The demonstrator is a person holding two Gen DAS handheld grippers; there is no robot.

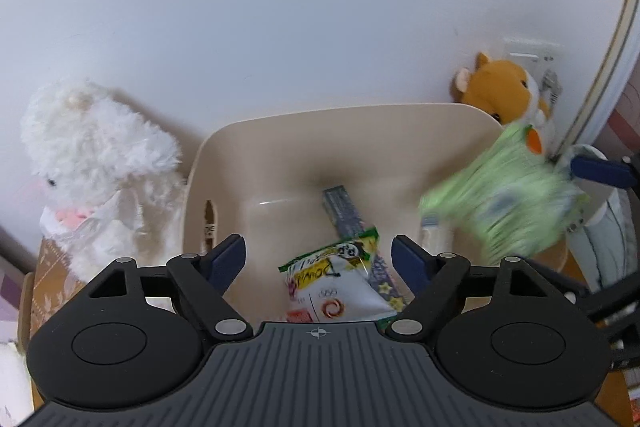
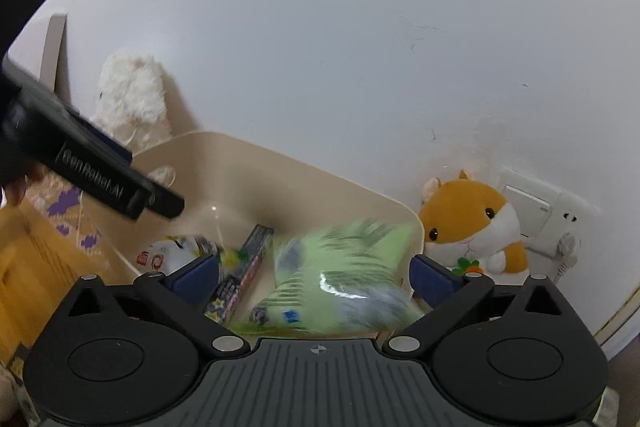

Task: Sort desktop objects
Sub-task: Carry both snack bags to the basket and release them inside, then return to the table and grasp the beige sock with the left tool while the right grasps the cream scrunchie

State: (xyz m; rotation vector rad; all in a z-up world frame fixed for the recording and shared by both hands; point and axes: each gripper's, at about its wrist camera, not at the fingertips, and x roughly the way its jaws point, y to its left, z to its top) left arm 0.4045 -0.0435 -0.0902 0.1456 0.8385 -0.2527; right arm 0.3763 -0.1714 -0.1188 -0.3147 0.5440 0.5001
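Observation:
A beige plastic bin (image 1: 320, 131) stands against the wall. Inside lie a dark blue starry box (image 1: 344, 215) and a white and green snack packet (image 1: 340, 279). My left gripper (image 1: 318, 255) hovers over the bin's near side, open, its pads well apart from the packet below. A light green packet (image 2: 340, 275), blurred, is over the bin's right side between the wide-apart pads of my right gripper (image 2: 314, 277); neither pad presses on it. In the left wrist view the same green packet (image 1: 504, 195) is a blur beside a blue fingertip (image 1: 600, 169) of the right gripper.
A white fluffy plush (image 1: 92, 163) sits left of the bin on a patterned cardboard box (image 1: 52, 267). An orange hamster plush (image 2: 472, 223) leans on the wall at the bin's right, by a wall socket (image 2: 532, 211). The white wall is close behind.

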